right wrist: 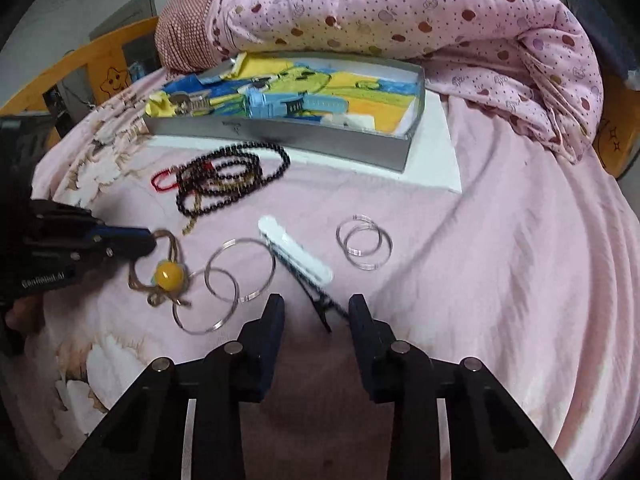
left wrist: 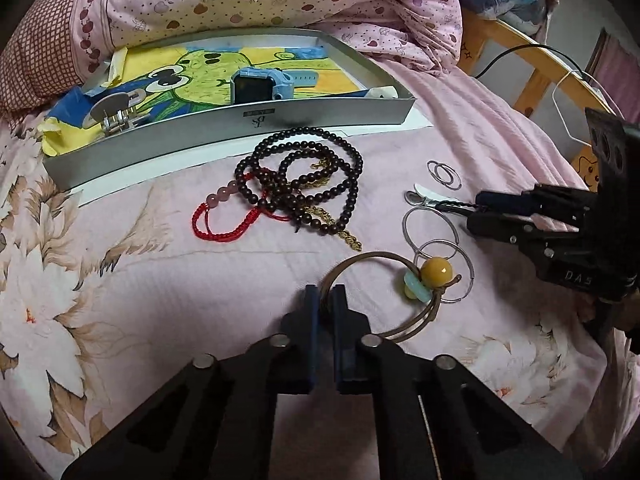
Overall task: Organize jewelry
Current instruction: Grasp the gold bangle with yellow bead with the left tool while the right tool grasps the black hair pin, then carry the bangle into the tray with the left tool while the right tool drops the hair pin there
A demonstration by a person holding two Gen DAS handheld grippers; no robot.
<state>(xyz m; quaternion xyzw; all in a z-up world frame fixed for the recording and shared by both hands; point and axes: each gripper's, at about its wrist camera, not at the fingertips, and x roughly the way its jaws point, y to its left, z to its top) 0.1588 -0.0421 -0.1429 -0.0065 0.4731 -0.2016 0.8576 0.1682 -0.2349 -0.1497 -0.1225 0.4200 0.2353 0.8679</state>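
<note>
My left gripper point(left wrist: 325, 292) is shut on the brown cord bracelet point(left wrist: 362, 258) with a yellow bead point(left wrist: 435, 273); it also shows in the right wrist view point(right wrist: 170, 276). My right gripper point(right wrist: 316, 306) is open, its fingers on either side of the dark tail of a white hair clip point(right wrist: 296, 254); in the left wrist view its fingertips point(left wrist: 474, 212) reach the clip point(left wrist: 430, 196). A grey tray point(left wrist: 224, 130) holds a blue watch point(left wrist: 260, 86) and a metal clip point(left wrist: 114, 114). Dark bead strands point(left wrist: 304, 178), a red cord bracelet point(left wrist: 224, 216) and silver hoops point(left wrist: 430, 228) lie on the bed.
A small pair of hoops point(right wrist: 364, 246) lies right of the hair clip. A rolled pink quilt point(right wrist: 400, 12) lies behind the tray. A wooden bed rail point(left wrist: 532, 60) runs at the right. White paper point(right wrist: 436, 148) sits under the tray.
</note>
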